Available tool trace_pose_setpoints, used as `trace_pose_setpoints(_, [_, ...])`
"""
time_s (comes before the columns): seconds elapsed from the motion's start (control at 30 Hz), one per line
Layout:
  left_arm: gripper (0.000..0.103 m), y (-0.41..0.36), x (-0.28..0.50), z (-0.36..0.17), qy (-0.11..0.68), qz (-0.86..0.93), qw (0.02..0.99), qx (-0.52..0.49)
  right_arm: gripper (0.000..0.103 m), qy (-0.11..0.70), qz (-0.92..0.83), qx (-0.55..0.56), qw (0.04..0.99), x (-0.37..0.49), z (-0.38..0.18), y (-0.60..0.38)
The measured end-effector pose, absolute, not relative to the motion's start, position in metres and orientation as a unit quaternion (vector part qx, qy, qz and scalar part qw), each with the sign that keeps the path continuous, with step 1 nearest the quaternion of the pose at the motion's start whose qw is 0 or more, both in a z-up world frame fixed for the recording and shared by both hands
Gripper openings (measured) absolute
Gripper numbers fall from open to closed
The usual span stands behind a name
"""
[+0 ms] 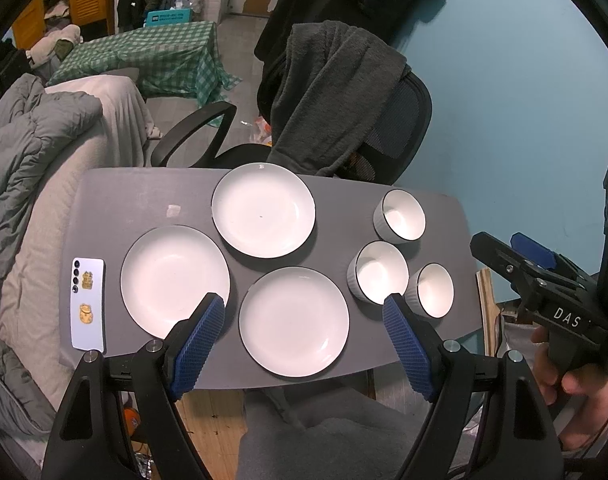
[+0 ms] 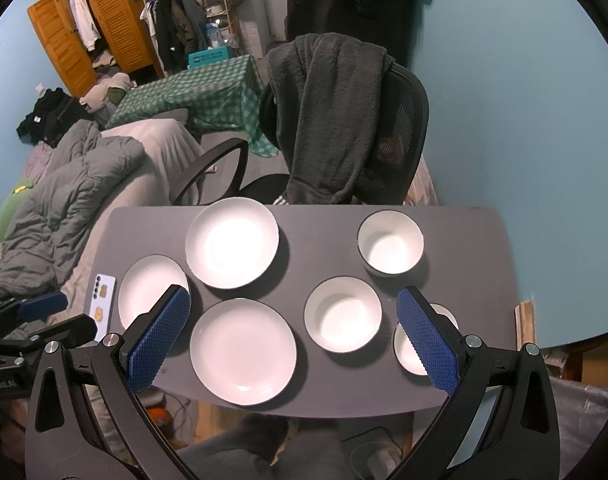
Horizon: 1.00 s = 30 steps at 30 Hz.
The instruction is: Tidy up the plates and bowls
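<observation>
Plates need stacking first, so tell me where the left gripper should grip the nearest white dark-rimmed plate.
Grip the nearest white dark-rimmed plate at its near rim, where it lies close to the grey table's front edge. Come in low from the person's side with the open left gripper, one finger over the rim, one under; the flat centre likely offers no purchase.

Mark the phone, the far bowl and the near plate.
phone [image 1: 88,304]: left wrist view, middle of its back.
far bowl [image 2: 390,242]: right wrist view, inner floor.
near plate [image 2: 243,351]: right wrist view, centre of its well.
</observation>
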<state>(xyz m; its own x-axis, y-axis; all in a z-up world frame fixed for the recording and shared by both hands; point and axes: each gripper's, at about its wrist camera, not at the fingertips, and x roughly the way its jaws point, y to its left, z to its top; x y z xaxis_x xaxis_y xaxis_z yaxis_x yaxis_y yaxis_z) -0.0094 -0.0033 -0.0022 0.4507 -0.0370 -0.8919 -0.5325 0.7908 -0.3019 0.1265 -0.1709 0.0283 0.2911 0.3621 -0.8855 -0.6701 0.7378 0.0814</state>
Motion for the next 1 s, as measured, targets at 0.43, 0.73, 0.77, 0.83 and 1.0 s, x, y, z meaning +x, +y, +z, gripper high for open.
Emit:
trace_pose_setpoints(0.43, [0.083,0.007,-0.023,-0.015,0.506,0.157,0.797,-0.290,0.101,0.502,0.322,-0.172,0.784,0.126,0.018,-0.160])
trace_pose_setpoints(0.73, [0.083,0.031,-0.045,-0.042,0.513,0.167,0.790,-0.292,0.101,0.511,0.339,-0.170,0.771,0.132,-0.001,-0.156])
trace_pose_setpoints(0.77, [0.083,0.033,-0.047,-0.046,0.514,0.169,0.788,-0.294,0.101,0.512,0.341,-0.171,0.770,0.132,-0.003,-0.156])
trace_pose_setpoints(0.83, [0.083,0.037,-0.053,-0.055,0.518,0.173,0.782,-0.301,0.101,0.513,0.341,-0.177,0.768,0.132,-0.010,-0.157])
trace_pose_setpoints(1.0, [0.083,0.037,-0.064,-0.076,0.530,0.166,0.772,-0.310,0.101,0.520,0.343,-0.185,0.761,0.129,-0.024,-0.157])
